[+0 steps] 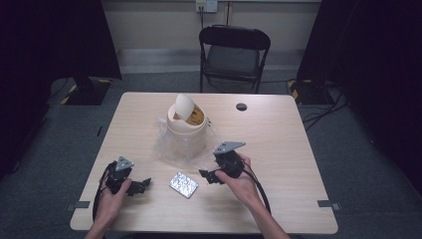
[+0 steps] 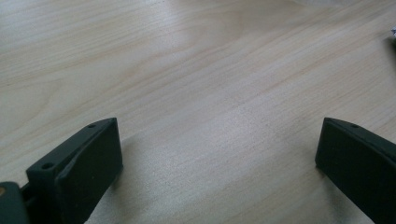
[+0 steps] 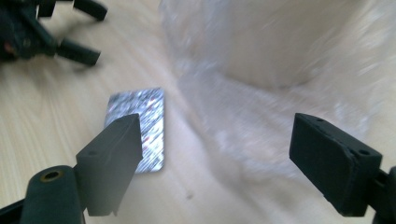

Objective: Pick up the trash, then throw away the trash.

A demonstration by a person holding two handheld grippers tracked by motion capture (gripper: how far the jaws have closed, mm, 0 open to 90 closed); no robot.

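A flat silver blister pack point(image 1: 183, 184) lies on the wooden table point(image 1: 278, 149), near the person's edge, between the two grippers and touching neither. In the high view its long axis runs slantwise, from the far left corner down to the near right corner. It lies just near of the clear plastic bag point(image 1: 171, 147) that spreads around the cream bin point(image 1: 186, 130), whose swing lid is tipped up.

The right gripper point(image 1: 211, 176) hangs just right of the pack, its jaws spread wide with nothing between them. The left gripper point(image 1: 142, 185) sits well to the pack's left, jaws also wide apart and empty.

The right gripper view brings the pack point(image 3: 140, 128) close: its foil face glints with a fine grid, one near corner hidden behind a jaw, with the crinkled bag point(image 3: 261, 112) blurred beside it and the left gripper point(image 3: 70, 32) farther off. The left gripper view gives bare wood grain point(image 2: 196, 93) between its jaws.
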